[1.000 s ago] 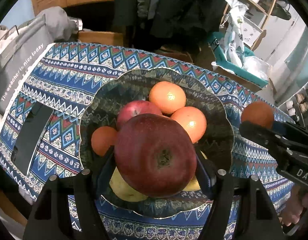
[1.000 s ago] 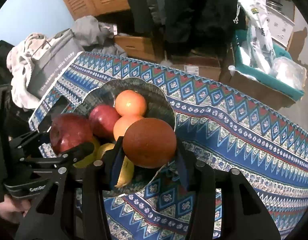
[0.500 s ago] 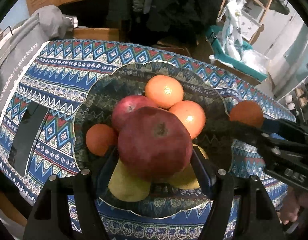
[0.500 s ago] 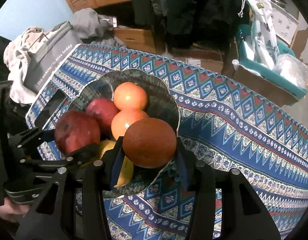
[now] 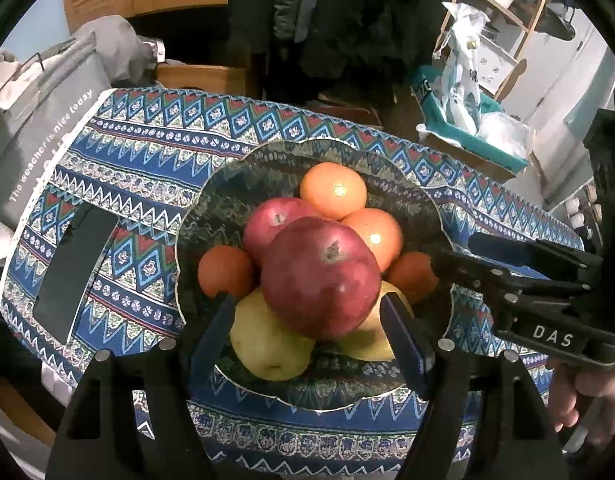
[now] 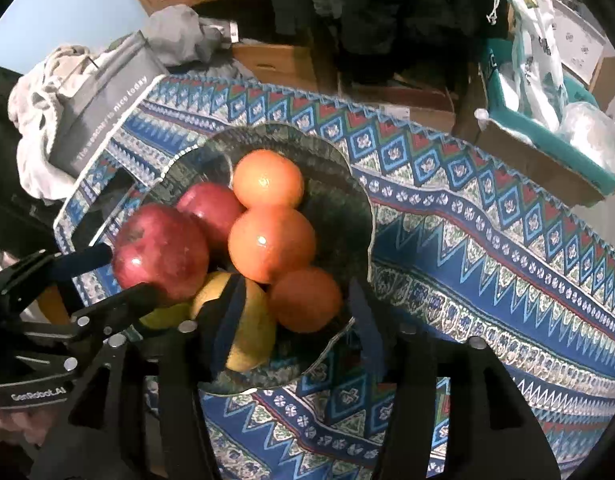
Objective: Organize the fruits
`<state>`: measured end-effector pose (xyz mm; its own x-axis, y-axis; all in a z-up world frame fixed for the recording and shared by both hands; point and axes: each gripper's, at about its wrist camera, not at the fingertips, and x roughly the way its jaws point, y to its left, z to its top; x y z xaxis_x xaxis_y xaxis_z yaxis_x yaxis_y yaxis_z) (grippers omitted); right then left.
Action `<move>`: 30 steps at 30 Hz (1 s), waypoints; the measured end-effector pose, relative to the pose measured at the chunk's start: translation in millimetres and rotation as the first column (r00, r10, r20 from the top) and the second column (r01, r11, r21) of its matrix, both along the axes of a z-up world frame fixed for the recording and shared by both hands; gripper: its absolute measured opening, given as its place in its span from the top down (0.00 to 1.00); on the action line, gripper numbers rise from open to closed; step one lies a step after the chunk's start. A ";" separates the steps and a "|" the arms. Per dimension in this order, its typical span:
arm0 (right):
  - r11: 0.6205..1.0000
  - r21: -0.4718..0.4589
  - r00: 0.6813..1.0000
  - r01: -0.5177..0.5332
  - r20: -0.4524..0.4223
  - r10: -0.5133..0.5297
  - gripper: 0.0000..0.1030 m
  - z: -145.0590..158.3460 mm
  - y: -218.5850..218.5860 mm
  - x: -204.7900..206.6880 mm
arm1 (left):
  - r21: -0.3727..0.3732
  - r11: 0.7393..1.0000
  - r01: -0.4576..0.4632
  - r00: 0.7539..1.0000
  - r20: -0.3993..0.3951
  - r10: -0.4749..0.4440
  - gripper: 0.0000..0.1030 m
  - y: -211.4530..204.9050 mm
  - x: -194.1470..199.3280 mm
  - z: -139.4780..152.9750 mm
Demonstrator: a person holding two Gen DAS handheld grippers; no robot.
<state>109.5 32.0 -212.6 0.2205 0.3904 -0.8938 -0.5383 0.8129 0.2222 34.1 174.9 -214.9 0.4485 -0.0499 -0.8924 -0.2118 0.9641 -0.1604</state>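
A dark patterned bowl (image 5: 211, 200) (image 6: 339, 184) on the blue patterned cloth holds several fruits. My left gripper (image 5: 307, 312) has its fingers spread beside a large red apple (image 5: 321, 276) (image 6: 161, 250), which rests on top of two yellow pears (image 5: 267, 344). My right gripper (image 6: 295, 304) is open; a dark orange (image 6: 305, 298) (image 5: 411, 274) lies in the bowl between its spread fingers, at the bowl's near edge. Behind sit a second red apple (image 5: 273, 220), two bright oranges (image 5: 333, 190) (image 6: 271, 242) and another small orange (image 5: 226, 270).
A black phone (image 5: 77, 268) lies on the cloth left of the bowl. A grey bag (image 5: 43, 120) stands at the table's left end. A teal box with plastic bags (image 6: 547, 120) and cardboard boxes stand behind the table.
Both grippers lowered to the bowl and opened. The red apple now rests on the pears and the dark orange lies in the bowl, both let go.
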 end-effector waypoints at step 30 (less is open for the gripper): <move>0.974 -0.020 0.848 0.226 0.495 -0.187 0.22 154.1 -57.8 -47.4 | 0.103 0.994 0.041 0.943 0.326 -0.073 0.15 -43.4 -26.7 141.2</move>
<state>62.1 -25.8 -58.6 0.7033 0.2237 -0.6748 -0.3792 0.9209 -0.0899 7.3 131.5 -73.7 0.7165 -0.0082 -0.6975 -0.1064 0.9869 -0.1210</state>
